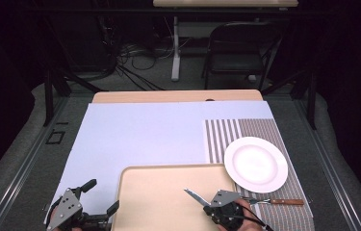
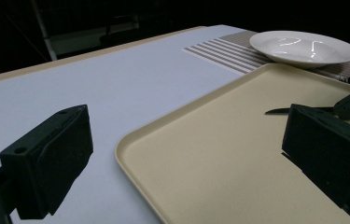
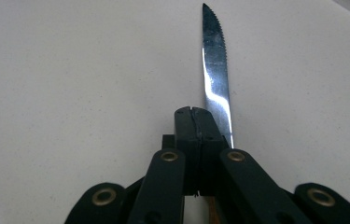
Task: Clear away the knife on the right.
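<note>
Right gripper (image 1: 208,205) sits lowest in the high view, jaws pressed together and clamped on a knife (image 3: 217,79). Blade runs straight out ahead of the jaw tips, serrated edge visible, tip well past them. A bit of orange-brown handle shows under the jaws in the right gripper view. Knife is over the tray (image 1: 168,173), near its close right corner; can't tell whether the blade touches the tray surface.

Just right of that gripper: a fork (image 1: 277,201) with a wooden handle, lying on the striped mat (image 1: 257,126). Beyond it and further right, a white plate (image 1: 255,164) on the same mat, edge just overlapping the tray corner.

Left gripper (image 1: 101,202) is well apart to the left, jaws wide apart, nothing between them. It straddles the tray's left edge, one jaw over the tray, one over the white table (image 1: 144,134).
</note>
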A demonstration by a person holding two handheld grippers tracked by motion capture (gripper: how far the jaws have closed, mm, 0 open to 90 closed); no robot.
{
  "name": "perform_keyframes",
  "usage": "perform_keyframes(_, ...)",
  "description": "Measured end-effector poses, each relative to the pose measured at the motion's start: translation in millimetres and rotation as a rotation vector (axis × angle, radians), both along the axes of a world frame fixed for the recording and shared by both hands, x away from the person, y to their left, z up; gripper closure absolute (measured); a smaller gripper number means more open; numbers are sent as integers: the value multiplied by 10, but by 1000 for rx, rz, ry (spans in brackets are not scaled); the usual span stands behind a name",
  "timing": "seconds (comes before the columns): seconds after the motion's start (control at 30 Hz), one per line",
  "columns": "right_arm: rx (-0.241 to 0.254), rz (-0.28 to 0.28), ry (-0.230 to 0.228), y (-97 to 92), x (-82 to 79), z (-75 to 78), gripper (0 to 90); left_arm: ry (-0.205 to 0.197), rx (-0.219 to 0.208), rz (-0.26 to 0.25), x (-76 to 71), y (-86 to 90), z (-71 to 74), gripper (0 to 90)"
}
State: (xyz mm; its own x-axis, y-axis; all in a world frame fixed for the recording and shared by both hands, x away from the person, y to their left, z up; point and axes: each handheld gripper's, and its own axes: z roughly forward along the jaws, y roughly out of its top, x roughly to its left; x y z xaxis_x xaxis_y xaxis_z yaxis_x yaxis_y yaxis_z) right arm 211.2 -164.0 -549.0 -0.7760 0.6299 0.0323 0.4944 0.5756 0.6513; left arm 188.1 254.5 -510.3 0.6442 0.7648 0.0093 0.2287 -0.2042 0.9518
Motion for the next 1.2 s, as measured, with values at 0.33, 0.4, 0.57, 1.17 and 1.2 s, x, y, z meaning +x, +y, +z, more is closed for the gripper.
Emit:
perform_keyframes(0.33, 18, -47, 6, -82, 55, -7, 900, 4, 8, -3, 3, -5, -1, 23)
perform_keyframes(0.4, 16, -68, 7, -118, 70, -2, 900, -1, 5, -3, 5, -3, -3, 22)
perform_keyframes(0.57, 11, -91, 9, -187, 96, 3, 900, 3, -1, -2, 4, -7, -6, 23)
perform_keyframes(1.17, 5, -194, 27, -469, 183, 27, 900, 5, 1, -1, 6, -7, -9, 23)
perform_keyframes(1.2, 1, -194, 26, -475, 185, 25, 900, 5, 1, -2, 6, -8, -9, 22)
